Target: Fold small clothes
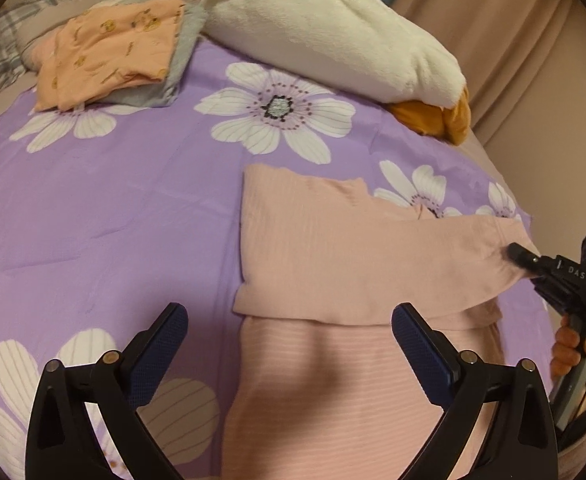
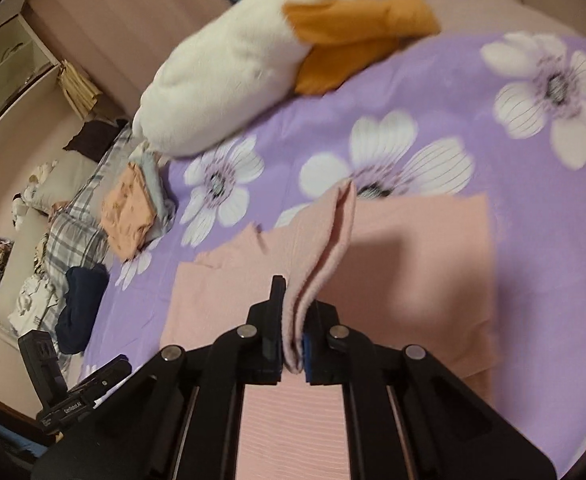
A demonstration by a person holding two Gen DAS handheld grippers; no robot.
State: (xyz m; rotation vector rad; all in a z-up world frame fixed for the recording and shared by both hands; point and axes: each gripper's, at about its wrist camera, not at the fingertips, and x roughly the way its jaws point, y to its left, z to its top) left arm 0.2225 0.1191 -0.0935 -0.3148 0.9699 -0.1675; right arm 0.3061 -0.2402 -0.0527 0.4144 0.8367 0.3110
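Folded peach printed garment (image 1: 109, 52) on grey cloth (image 1: 181, 64), far left corner of purple flowered bedsheet (image 1: 113, 208). White plush goose with orange beak (image 1: 325, 32) along far edge. Left gripper (image 1: 289, 344) spread wide, holding nothing, above near end of pale pink ribbed garment (image 1: 333, 248); garment lies right of bed centre, toward near edge. Right gripper (image 2: 293, 344) clamped on pink garment's raised fold at right side.
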